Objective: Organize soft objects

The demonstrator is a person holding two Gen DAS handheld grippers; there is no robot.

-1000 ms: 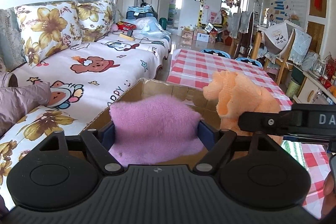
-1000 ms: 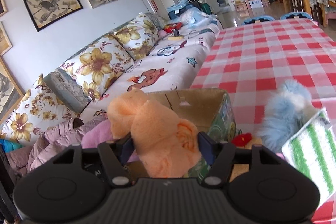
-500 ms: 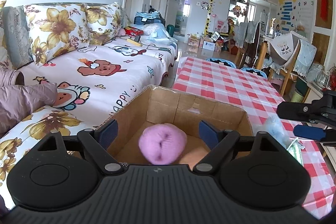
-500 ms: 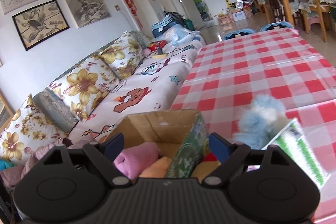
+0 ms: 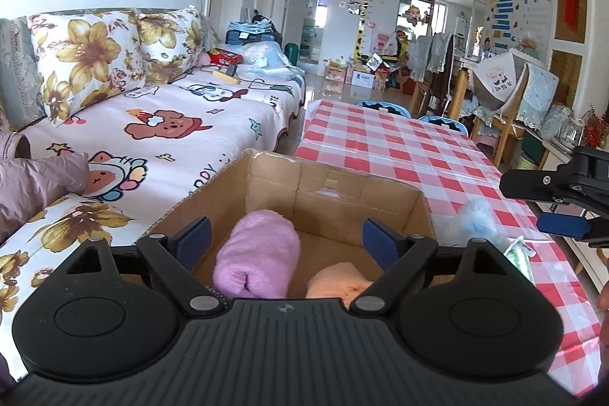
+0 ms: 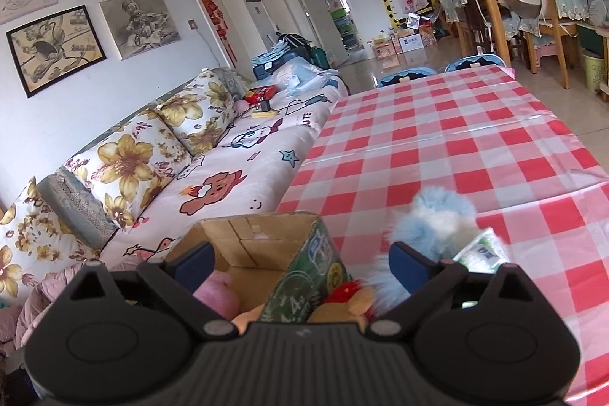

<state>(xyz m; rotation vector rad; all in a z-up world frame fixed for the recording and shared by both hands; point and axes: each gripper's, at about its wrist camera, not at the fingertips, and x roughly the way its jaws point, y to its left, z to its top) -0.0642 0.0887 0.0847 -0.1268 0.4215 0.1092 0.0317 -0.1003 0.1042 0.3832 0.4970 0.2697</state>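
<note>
box (image 5: 335,193): cardboard, open top, on checked table (image 5: 399,147), near edge by sofa (image 5: 182,124)
pink roll (image 5: 257,255): in box, long axis about 12-to-6 in left view, lying between left jaws' line but below them
orange cloth (image 5: 335,282): in box, just beside pink roll at its 3 o'clock
blue fluff (image 6: 437,219): on table outside box, at 1 o'clock from right gripper, touching green-striped cloth (image 6: 479,252)
red-orange toy (image 6: 348,295): just beside box wall, low between right jaws; hard to tell what it is
left gripper (image 5: 285,240): jaws spread wide, empty, over box
right gripper (image 6: 300,263): jaws spread wide, empty, touching nothing
nearer hand: right, for blue fluff
next (judgement): right goes to 1 o'clock, closes on fluff, carries to box at 10 o'clock
</note>
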